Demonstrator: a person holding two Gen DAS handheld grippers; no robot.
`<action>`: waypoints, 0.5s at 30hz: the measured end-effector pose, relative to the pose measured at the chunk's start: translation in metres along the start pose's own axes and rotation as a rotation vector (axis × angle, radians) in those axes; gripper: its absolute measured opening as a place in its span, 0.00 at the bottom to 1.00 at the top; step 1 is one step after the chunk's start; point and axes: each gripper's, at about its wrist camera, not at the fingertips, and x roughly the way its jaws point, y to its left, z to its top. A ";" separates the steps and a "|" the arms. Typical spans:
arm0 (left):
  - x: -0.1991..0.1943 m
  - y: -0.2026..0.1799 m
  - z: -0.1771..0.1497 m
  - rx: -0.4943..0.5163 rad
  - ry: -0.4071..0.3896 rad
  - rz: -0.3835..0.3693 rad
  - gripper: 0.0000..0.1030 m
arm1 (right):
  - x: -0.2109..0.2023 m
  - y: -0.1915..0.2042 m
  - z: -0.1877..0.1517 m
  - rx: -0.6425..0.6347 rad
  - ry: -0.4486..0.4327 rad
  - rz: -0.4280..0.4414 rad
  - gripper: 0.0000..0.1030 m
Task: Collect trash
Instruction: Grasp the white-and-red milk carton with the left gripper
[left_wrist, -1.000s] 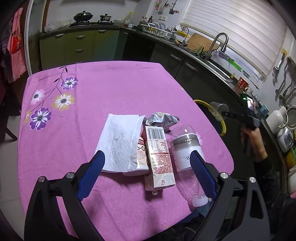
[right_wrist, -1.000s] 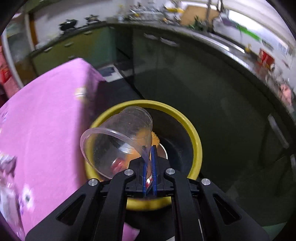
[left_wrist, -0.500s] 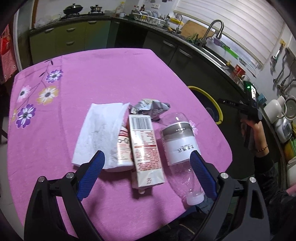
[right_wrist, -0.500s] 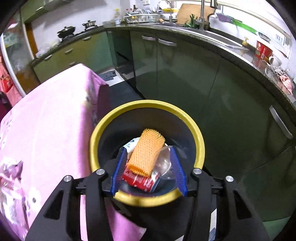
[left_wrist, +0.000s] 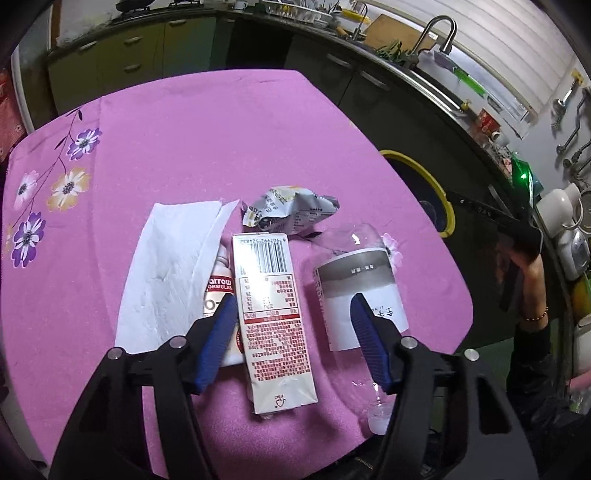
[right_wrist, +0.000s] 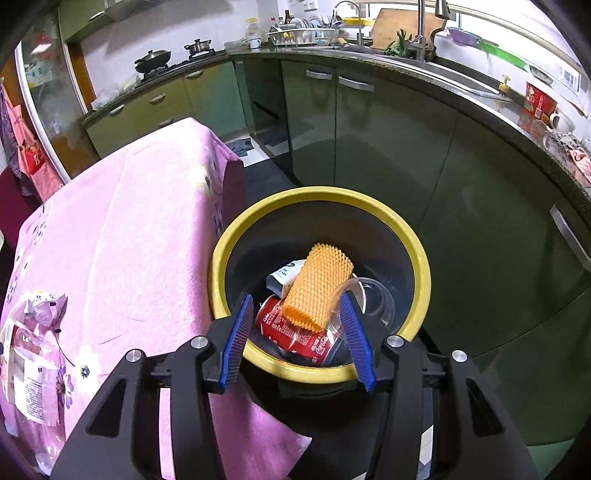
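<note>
The left hand-held gripper (left_wrist: 291, 343) is closing its jaws around the milk carton (left_wrist: 273, 317) lying on the pink-clothed counter (left_wrist: 207, 147), pads not yet pressing it; a white bottle (left_wrist: 218, 295) under a paper towel (left_wrist: 170, 269) is crowding its left side, a clear plastic bottle (left_wrist: 358, 288) its right, a crumpled snack wrapper (left_wrist: 288, 214) lying beyond; the right hand-held gripper (right_wrist: 299, 336) is hanging half open and empty over the yellow-rimmed bin (right_wrist: 421, 266), where a clear cup (right_wrist: 369, 299), cola can (right_wrist: 291, 328) and orange foam net (right_wrist: 317, 288) are lying.
</note>
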 end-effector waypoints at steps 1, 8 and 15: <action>0.002 -0.002 0.000 0.004 0.006 0.004 0.59 | 0.000 0.000 0.000 0.000 0.001 0.001 0.48; 0.018 -0.001 0.003 0.016 0.052 0.058 0.52 | 0.008 0.002 -0.001 0.001 0.022 0.018 0.48; 0.032 0.000 0.002 0.031 0.088 0.101 0.39 | 0.011 0.006 -0.004 -0.005 0.039 0.030 0.48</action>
